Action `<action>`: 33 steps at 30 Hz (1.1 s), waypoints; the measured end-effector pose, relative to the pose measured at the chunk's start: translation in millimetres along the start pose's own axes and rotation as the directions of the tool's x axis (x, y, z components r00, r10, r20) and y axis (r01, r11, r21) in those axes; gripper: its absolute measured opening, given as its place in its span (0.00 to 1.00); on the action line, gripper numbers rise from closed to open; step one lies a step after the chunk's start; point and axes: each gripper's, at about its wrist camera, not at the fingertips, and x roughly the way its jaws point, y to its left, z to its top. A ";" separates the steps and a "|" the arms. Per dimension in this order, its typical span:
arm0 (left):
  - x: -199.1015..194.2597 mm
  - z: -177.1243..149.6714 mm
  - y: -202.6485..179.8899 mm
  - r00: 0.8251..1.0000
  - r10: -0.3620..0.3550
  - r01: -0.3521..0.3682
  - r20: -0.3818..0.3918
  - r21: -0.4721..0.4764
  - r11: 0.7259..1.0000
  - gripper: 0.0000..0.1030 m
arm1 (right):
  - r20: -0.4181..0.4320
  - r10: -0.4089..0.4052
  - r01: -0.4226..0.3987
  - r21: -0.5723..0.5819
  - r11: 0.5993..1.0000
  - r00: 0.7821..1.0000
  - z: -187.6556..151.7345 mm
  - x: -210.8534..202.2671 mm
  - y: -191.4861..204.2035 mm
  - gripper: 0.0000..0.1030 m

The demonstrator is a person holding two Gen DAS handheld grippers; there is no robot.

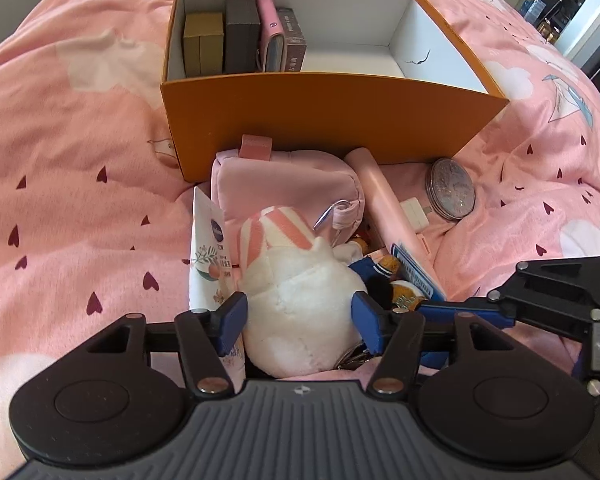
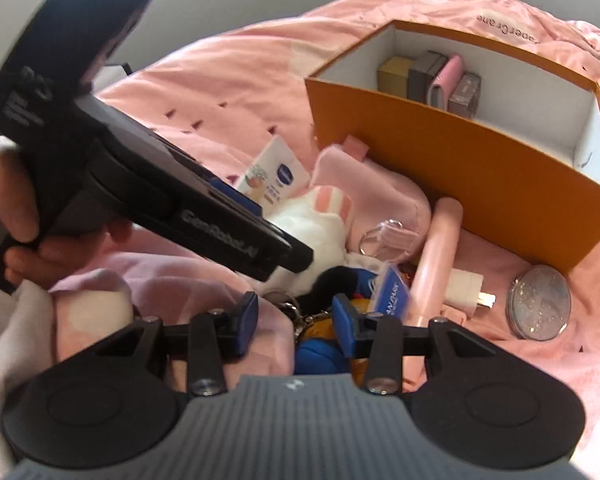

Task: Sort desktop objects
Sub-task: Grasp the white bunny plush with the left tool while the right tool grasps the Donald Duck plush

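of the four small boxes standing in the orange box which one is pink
The pink case, third from the left in the orange box, between the dark grey box and the brownish box. The leftmost, the gold box, is shortest.

Left gripper (image 2: 296,258) body: "GenRobot.AI" in raised letters, seen from the right wrist.
Bedspread (image 2: 512,20): "PaperCrane", printed upside down near the box.
Tube (image 1: 208,256): round blue logo and small print, too small to read.
Blue card (image 2: 392,294): white lettering, blurred, unreadable.

Both wrist views close, angled down, sharing orange box (image 1: 320,120) (image 2: 480,184), right perhaps blurrier
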 end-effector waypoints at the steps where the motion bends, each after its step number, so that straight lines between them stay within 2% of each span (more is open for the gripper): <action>1: 0.5 0.0 0.3 1.000 -0.003 0.003 -0.002 -0.003 1.000 0.66 | -0.010 -0.005 0.005 0.023 1.000 1.000 0.6 2.2 -3.4 0.44; 4: 1.2 0.0 2.0 1.000 -0.013 0.013 -0.008 -0.014 1.000 0.66 | -0.032 -0.031 0.034 0.118 0.992 0.999 -0.3 7.3 -18.4 0.45; 10: 3.3 -0.1 4.7 0.999 -0.033 0.033 -0.018 -0.031 0.999 0.67 | -0.017 -0.015 0.019 0.303 0.953 1.000 -8.9 7.0 -40.5 0.45; 12: 4.1 -0.1 6.9 0.999 -0.042 0.041 -0.021 -0.042 0.998 0.68 | -0.028 -0.045 0.052 0.348 0.936 0.999 -12.3 5.9 -46.1 0.40; 14: 4.5 0.9 6.7 0.999 -0.042 0.041 -0.026 -0.042 0.998 0.68 | -0.037 -0.029 0.041 0.382 0.923 0.999 -17.0 8.7 -49.8 0.39; 16: 5.8 1.5 5.3 0.999 -0.038 0.037 -0.029 -0.040 0.999 0.69 | -0.049 -0.030 0.046 0.366 0.929 0.998 -17.5 12.4 -46.5 0.41; 20: 9.0 1.8 2.7 0.999 -0.030 0.029 -0.036 -0.038 0.999 0.71 | -0.114 -0.019 0.053 0.306 0.951 0.993 -14.0 27.1 -39.4 0.53; 30: 33.8 3.9 -4.1 0.998 -0.004 0.002 -0.058 -0.031 1.000 0.86 | -0.155 -0.006 0.052 0.293 0.955 0.988 -19.2 51.3 -44.0 0.53; 33: 41.8 3.5 -0.9 0.997 -0.023 0.019 -0.067 -0.051 0.998 0.87 | -0.144 -0.006 0.049 0.295 0.954 0.989 -21.2 52.4 -45.9 0.48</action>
